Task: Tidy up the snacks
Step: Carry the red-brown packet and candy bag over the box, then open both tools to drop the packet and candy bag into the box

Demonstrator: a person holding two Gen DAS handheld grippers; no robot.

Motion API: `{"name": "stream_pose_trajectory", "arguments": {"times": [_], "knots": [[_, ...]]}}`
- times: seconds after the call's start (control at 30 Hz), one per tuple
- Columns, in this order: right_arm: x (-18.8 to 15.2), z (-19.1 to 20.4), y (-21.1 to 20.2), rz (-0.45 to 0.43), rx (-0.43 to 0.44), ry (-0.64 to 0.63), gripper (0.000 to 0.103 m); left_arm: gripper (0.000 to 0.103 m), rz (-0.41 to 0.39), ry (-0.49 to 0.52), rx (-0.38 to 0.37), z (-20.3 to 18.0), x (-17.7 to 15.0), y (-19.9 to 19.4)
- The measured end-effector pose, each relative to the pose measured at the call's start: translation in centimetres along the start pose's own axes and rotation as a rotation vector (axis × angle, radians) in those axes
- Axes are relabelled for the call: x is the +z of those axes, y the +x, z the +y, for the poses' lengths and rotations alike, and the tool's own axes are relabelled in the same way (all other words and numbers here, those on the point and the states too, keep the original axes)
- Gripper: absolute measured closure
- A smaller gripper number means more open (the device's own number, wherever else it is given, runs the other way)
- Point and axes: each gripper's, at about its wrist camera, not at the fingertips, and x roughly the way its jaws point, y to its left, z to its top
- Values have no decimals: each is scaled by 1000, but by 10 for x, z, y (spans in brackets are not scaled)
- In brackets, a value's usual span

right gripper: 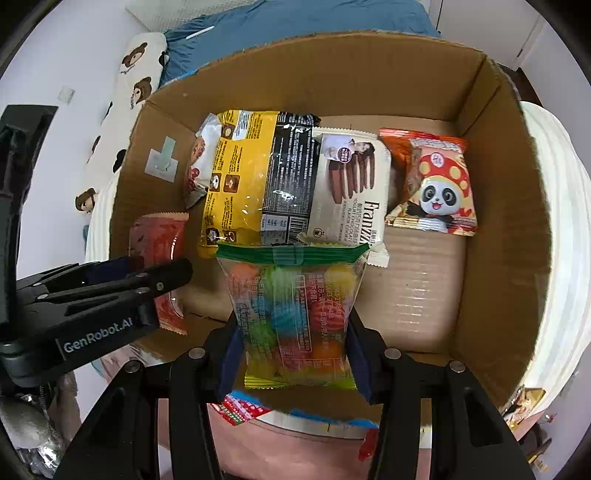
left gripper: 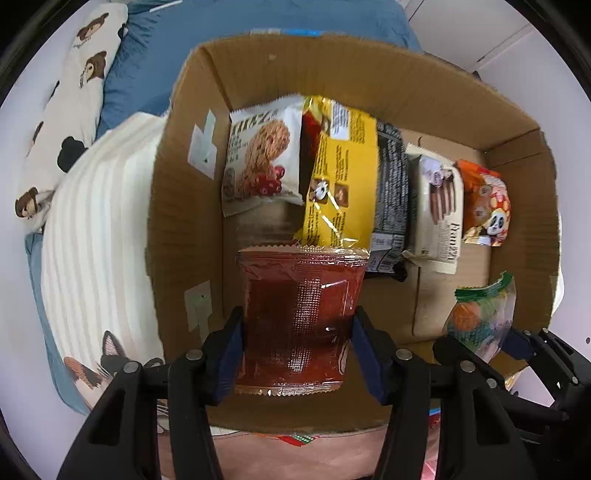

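Two hand-held grippers reach into an open cardboard box (right gripper: 509, 206) that sits on a bed with blue bedding (left gripper: 258, 22). The left hand-held gripper (left gripper: 295, 343) is clamped on a dark red snack packet (left gripper: 299, 314), its blue-padded fingers pressing the packet's two sides, held over the near left part of the box. The right hand-held gripper (right gripper: 291, 350) is clamped on a clear bag of coloured candy balls (right gripper: 291, 306) with a green top seal, held over the near middle of the box.

Along the far side of the box floor, five packets lie in a row, overlapping: from the left, a white oat cookie packet (left gripper: 262, 158), a yellow packet (right gripper: 236, 177), a black packet (right gripper: 288, 177), a cream chocolate biscuit packet (right gripper: 351, 188), and, just beside it, an orange panda packet (right gripper: 436, 184). A striped white blanket (left gripper: 96, 229) and a bear-print pillow (left gripper: 74, 96) lie left of the box.
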Motion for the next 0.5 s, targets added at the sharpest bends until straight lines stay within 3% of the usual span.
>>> {"name": "stream_pose_trajectory", "arguments": {"times": [0.2, 0.3, 0.33, 0.37, 0.5], "knots": [[8, 3, 11, 27, -10, -11, 48, 48, 35, -10, -17, 0, 0, 10], [11, 3, 13, 45, -26, -15, 27, 36, 15, -19, -23, 2, 0, 6], [12, 4, 12, 42, -33, -23, 16, 27, 8, -19, -24, 2, -1, 4], [12, 4, 11, 39, -39, -23, 11, 20, 5, -18, -23, 3, 0, 2], [13, 1, 6, 37, -51, -13, 10, 17, -15, -18, -21, 2, -4, -9]]}}
